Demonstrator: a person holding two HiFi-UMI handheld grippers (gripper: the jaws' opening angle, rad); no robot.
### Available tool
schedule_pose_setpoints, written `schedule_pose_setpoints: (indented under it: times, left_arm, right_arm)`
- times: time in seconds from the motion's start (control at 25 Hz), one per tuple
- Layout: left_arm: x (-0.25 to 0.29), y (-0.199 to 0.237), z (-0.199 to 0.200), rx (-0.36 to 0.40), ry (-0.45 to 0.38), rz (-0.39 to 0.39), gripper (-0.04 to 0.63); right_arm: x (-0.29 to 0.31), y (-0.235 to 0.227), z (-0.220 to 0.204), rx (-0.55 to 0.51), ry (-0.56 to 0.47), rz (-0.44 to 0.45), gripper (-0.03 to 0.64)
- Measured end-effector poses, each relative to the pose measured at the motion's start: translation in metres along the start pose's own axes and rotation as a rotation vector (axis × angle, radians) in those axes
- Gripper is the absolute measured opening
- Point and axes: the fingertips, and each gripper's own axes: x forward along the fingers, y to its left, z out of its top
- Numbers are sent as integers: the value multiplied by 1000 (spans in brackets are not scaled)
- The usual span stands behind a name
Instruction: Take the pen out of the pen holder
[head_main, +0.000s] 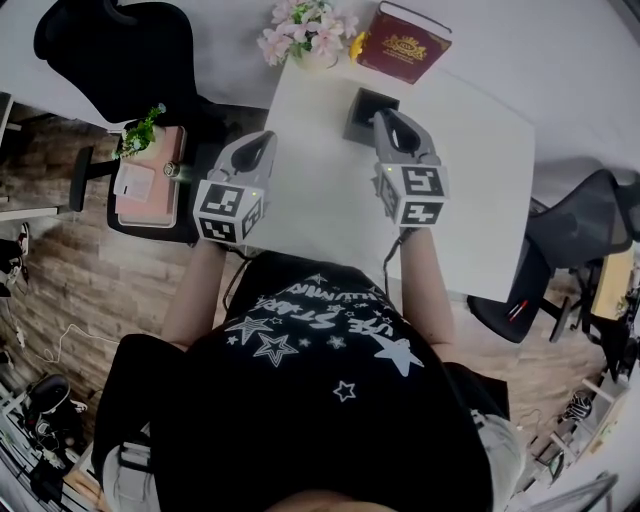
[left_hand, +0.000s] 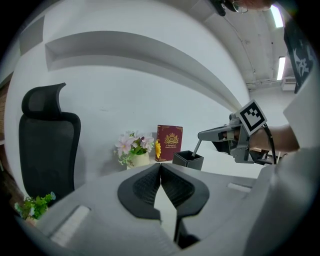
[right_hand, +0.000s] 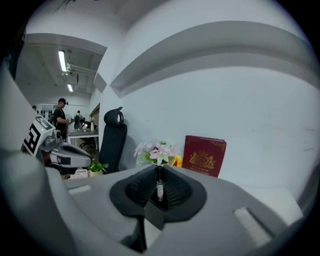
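A black square pen holder (head_main: 362, 108) stands on the white table (head_main: 480, 170), near its far edge. My right gripper (head_main: 388, 122) hangs just above the holder and is shut on a thin grey pen (left_hand: 197, 147). In the left gripper view the pen slants from the right gripper (left_hand: 201, 136) down into the mouth of the pen holder (left_hand: 188, 160). In the right gripper view the pen (right_hand: 159, 189) stands upright between the pads. My left gripper (head_main: 262, 142) hovers over the table's left edge, shut with nothing in it (left_hand: 160, 166).
A pot of pink flowers (head_main: 305, 35) and a dark red book (head_main: 405, 42) stand behind the holder, against the wall. A black office chair (head_main: 120, 45) is at the far left, another chair (head_main: 580, 235) at the right. A small stand with a plant (head_main: 150, 170) is left of the table.
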Motion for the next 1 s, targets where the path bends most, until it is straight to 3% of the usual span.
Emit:
schedule_pose_setpoints:
  times: [0.44, 1.0]
  left_arm:
    - [-29, -46, 13, 28, -30, 5, 11]
    - [-77, -144, -1, 60, -18, -8, 11]
  right_arm:
    - [-72, -14, 32, 0, -130, -41, 37]
    - [-184, -32, -21, 40, -103, -70, 37]
